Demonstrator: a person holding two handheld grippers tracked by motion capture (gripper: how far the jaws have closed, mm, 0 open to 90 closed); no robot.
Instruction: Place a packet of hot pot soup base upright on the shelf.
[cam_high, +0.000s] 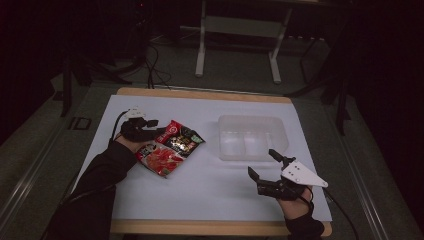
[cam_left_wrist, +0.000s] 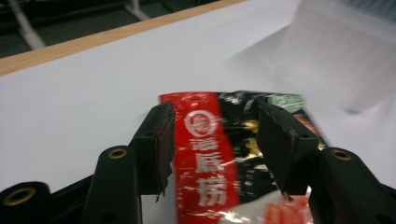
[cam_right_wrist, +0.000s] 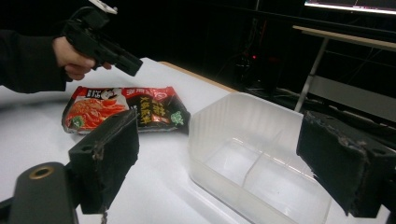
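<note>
While the high view looks down over the white-covered table (cam_high: 210, 190), the left gripper (cam_high: 154, 128) sits at the left side, held by a hand in a dark sleeve (cam_high: 100, 175), its tip right at the upper edge of the snack packet (cam_high: 170, 145). That red-and-black packet lies flat on the white sheet, left of centre, slanting from lower left to upper right. A clear plastic bin (cam_high: 252, 137) stands to the right of it, apart from the packet, with a divider inside. Down at the lower right, the right gripper (cam_high: 262, 165) hovers just in front of the bin, jaws spread wide, nothing between them, its grey three-cornered plate (cam_high: 300, 174) on top.

Over to the left gripper view: two black jaws rise from the bottom and straddle the packet (cam_left_wrist: 219, 154), the red strip with white characters lying between them. The jaws stand partly apart, and both pads look clear of the wrapper, so no pinch here. The bin (cam_left_wrist: 336, 56) shows blurred at the upper right.

Now the right gripper view: its own jaws are wide apart, framing the bin (cam_right_wrist: 252, 154), whose divider is plain to see. Beyond it the packet (cam_right_wrist: 126, 109) lies flat on the sheet, and the left gripper (cam_right_wrist: 130, 65) hangs just above the packet's far edge, gripped in a hand (cam_right_wrist: 72, 56).
</note>
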